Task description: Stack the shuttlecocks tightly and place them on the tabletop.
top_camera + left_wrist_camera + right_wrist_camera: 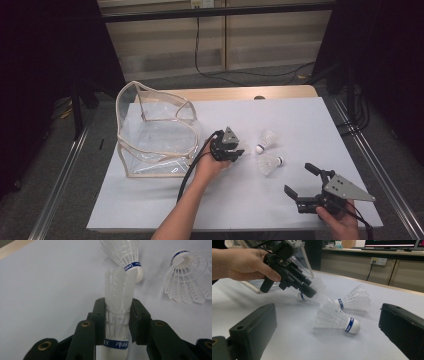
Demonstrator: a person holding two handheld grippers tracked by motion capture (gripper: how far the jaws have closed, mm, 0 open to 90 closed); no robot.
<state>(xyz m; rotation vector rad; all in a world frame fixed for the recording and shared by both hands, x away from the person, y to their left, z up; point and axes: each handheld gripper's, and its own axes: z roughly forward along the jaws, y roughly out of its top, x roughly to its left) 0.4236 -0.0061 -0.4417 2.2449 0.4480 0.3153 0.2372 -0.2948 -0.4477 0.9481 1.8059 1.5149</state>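
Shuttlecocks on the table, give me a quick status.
Left hand-held gripper shut on one shuttlecock. Right hand-held gripper open, empty. Two loose shuttlecocks lie between them. Clear bag open, path unobstructed.

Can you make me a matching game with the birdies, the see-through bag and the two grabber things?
Things:
1. left gripper
2. right gripper
3. clear bag
4. two loose shuttlecocks

States:
A. lying on the white table between the grippers
B. jaws wide open, nothing between them
C. standing empty at the table's left
D. squeezing a shuttlecock's skirt

Pairs: 1-D, 2-B, 3-C, 4-A
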